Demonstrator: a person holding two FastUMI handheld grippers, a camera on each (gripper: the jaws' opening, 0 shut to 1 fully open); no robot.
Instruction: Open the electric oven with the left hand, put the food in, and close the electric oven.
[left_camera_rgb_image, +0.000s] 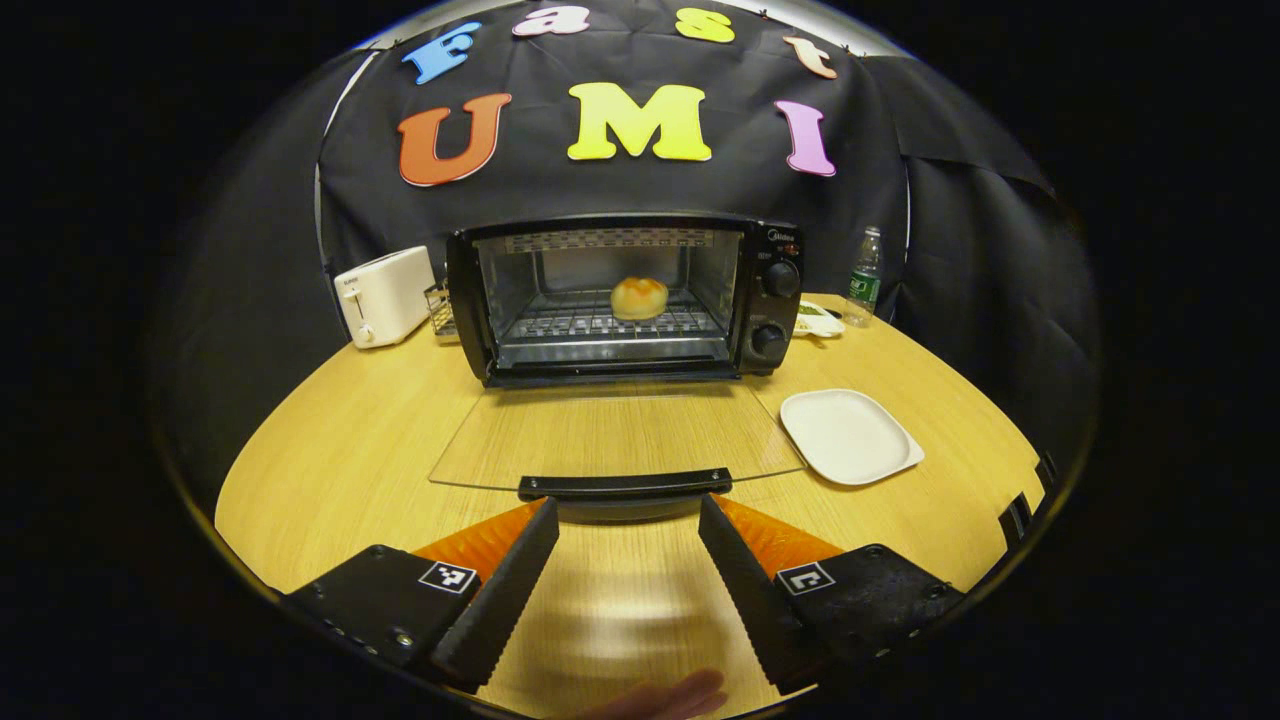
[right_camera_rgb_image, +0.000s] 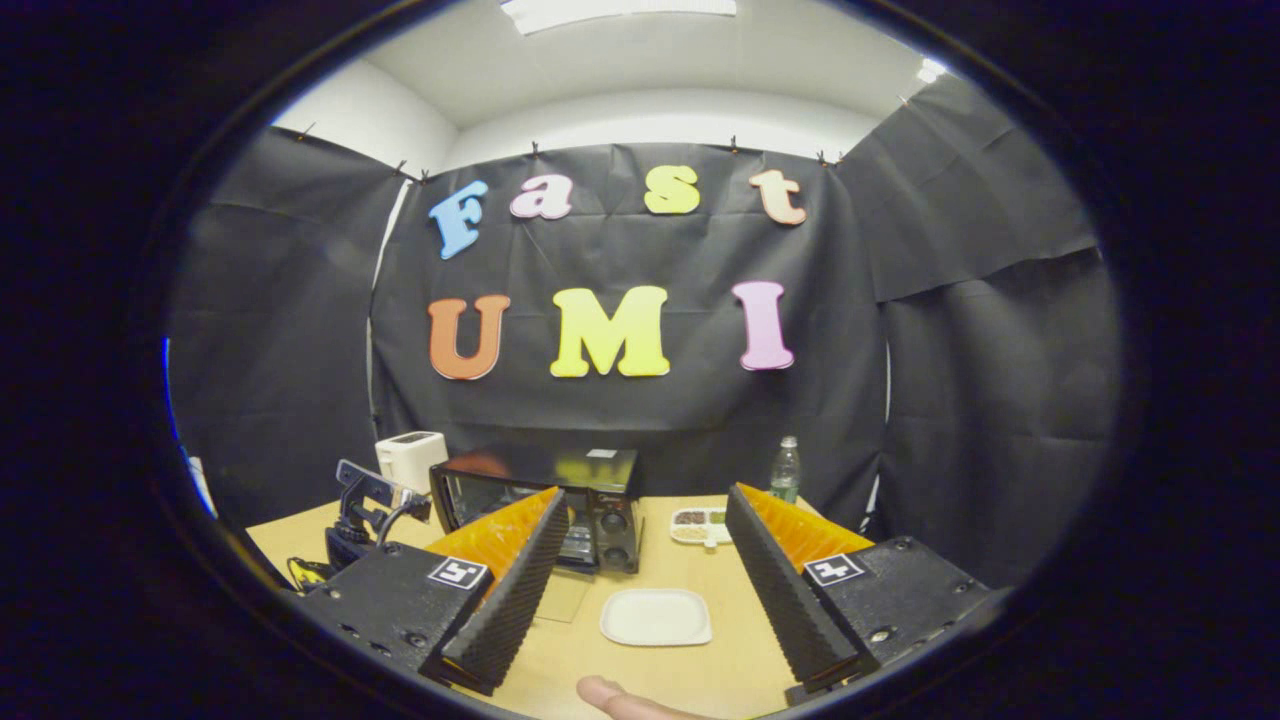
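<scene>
The black electric oven stands at the back of the wooden table with its glass door folded flat toward me. A golden bun rests on the wire rack inside. My left gripper is open, its fingers standing either side of the door's black handle without pressing it. In the right gripper view, my right gripper is open and held high above the table, with nothing between its fingers. The oven and the other gripper lie farther off at lower left.
An empty white plate lies right of the open door; the plate also sits below my right gripper. A white toaster stands left of the oven, a water bottle and a small dish to its right. A fingertip shows at the bottom.
</scene>
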